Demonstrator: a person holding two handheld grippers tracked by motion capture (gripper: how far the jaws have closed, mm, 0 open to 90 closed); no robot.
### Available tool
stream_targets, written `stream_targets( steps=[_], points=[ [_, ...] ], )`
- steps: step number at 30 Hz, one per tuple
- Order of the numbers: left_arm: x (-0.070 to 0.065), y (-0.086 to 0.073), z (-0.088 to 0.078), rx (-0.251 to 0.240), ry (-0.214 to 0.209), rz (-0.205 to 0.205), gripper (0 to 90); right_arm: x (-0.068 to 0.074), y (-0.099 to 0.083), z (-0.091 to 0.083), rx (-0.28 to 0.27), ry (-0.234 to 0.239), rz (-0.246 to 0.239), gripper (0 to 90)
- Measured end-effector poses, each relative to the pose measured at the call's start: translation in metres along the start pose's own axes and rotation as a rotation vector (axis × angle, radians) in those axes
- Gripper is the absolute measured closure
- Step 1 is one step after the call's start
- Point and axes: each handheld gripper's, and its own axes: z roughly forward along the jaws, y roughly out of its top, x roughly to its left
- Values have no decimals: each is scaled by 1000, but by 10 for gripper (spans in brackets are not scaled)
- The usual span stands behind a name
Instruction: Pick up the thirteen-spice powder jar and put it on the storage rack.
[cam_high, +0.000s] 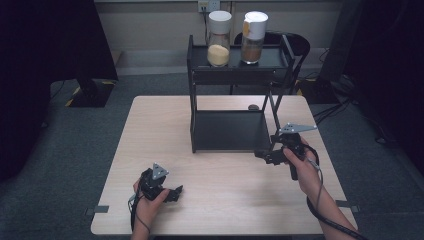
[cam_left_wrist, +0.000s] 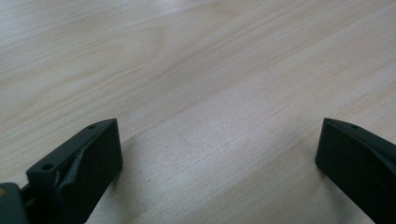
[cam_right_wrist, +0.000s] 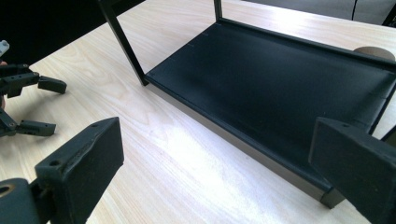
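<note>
A black two-shelf rack (cam_high: 235, 75) stands at the table's far middle. On its top shelf stand a white-lidded jar of yellow grains (cam_high: 219, 40) and a white-lidded jar of brown powder (cam_high: 253, 37). The lower shelf (cam_right_wrist: 280, 79) is bare. My right gripper (cam_high: 262, 156) is open just off the rack's front right corner, its jaws (cam_right_wrist: 215, 158) spread wide towards that lower shelf. Near the front left of the table my left gripper (cam_high: 176, 192) is open too, wide jaws (cam_left_wrist: 219, 154) low over bare wood. The right gripper view also catches the left gripper (cam_right_wrist: 53, 106) at its left edge.
The light wooden table (cam_high: 150, 130) has bare room left of and in front of the rack. A small brown round thing (cam_high: 253, 106) lies on the table behind the rack. A dark chair (cam_high: 297, 45) stands beyond it, with cables on the floor at right.
</note>
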Motion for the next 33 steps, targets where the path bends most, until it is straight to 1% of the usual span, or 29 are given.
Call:
stream_targets(
  steps=[6,21,24,33],
  points=[
    [0,0,0,-1,0,-1,0,-2,-8,1,6,5,4,22],
    [0,0,0,0,0,0,0,-4,-23,-2,19,-1,6,22],
    [0,0,0,0,0,0,0,-5,-26,-3,25,-3,4,21],
    [0,0,0,-1,0,-1,0,-11,-38,-8,26,-6,18,22]
  ],
)
